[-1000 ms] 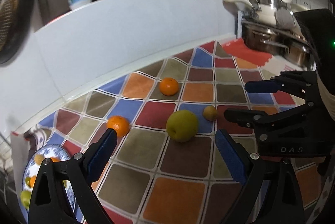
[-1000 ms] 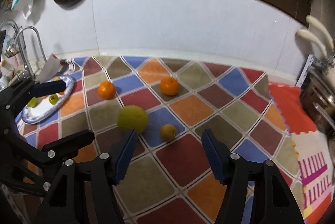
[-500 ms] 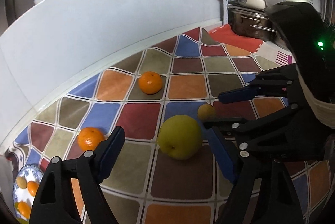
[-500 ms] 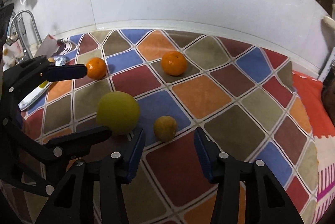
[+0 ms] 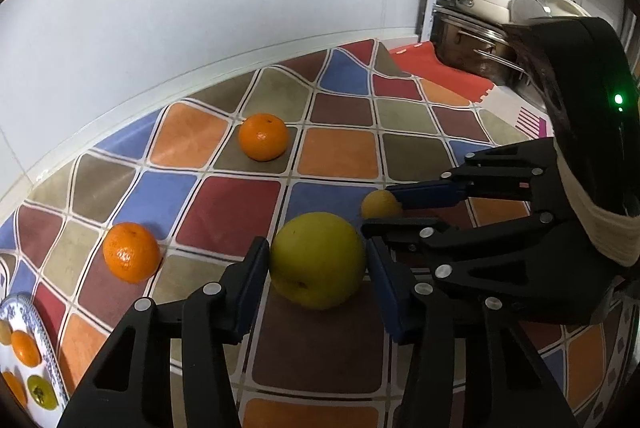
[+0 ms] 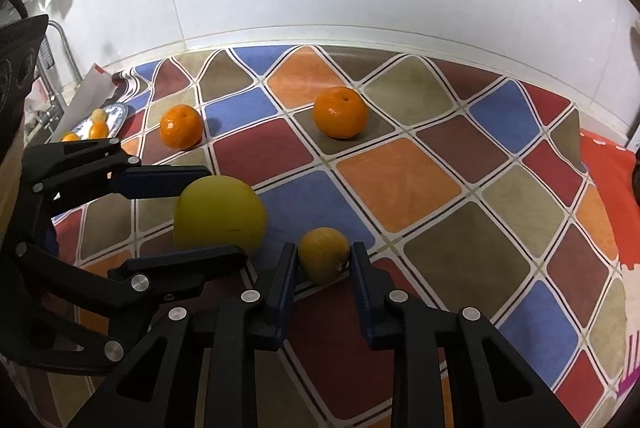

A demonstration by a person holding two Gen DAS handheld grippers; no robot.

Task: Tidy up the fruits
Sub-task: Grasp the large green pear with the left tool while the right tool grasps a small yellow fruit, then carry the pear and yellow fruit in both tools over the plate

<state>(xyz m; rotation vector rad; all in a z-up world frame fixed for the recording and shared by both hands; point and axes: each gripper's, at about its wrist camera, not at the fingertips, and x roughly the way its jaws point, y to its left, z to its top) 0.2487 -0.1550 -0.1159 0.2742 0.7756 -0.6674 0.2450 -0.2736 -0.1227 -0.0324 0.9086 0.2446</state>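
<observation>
Left gripper (image 5: 316,268): jaws standing spread around the large yellow-green fruit (image 5: 318,260), one blue pad just beside each flank, the left pad looking close to contact and a thin gap showing on the right; not clenching. Right gripper (image 6: 323,260): jaws bracketing the small yellow fruit (image 6: 324,254), both pads sitting right at its sides; whether they are pressing it cannot be told. Both fruits are resting on the checkered cloth (image 6: 392,179) covering the tabletop, lying near each other, the small one to the right of the large one in the right wrist view. The two grippers are crowding side by side, the right one's fingers reaching in across the left wrist view beside the small fruit. Farther out: one orange (image 6: 340,112) is sitting toward the back of the cloth, near the white wall; a second orange (image 6: 181,126) is lying off to the left. At the far left edge, a blue-patterned plate (image 5: 48,356) is holding several small orange and yellow-green fruits. At the far right in the left wrist view, steel pots (image 5: 480,43) are standing beyond a red mat (image 5: 432,67).
</observation>
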